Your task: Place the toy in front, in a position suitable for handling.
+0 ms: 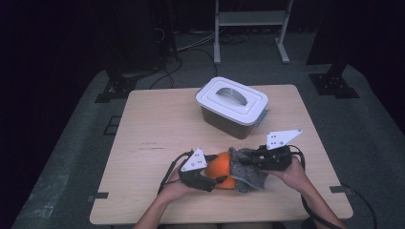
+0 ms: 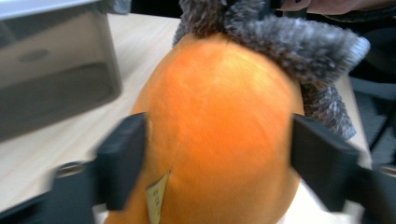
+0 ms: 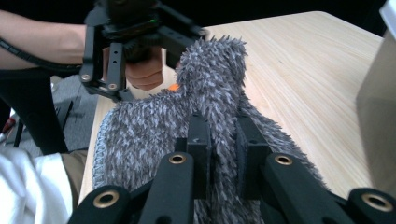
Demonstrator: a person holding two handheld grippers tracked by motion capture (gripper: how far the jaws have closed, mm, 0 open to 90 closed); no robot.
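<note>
two hand-held grippers: left (image 2: 217, 154) straddling smooth round orange ball (image 2: 219, 126); right (image 3: 223, 140) clamped on fuzzy grey cloth (image 3: 154, 135).

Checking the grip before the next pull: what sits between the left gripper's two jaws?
The orange ball sits there in the left gripper view, a jaw at each side, grey fuzzy cloth draped over its far end.

The desk (image 1: 157, 124) is seen whole from above and from the person's side in the high view, looking forward and down. The left gripper view is set very close along its own fingers (image 2: 123, 163), facing the orange ball (image 2: 219, 126). The right gripper view is set close over the grey fuzzy cloth (image 3: 154, 135). The ball, cloth and grey lidded box (image 1: 232, 106) are shared.
</note>
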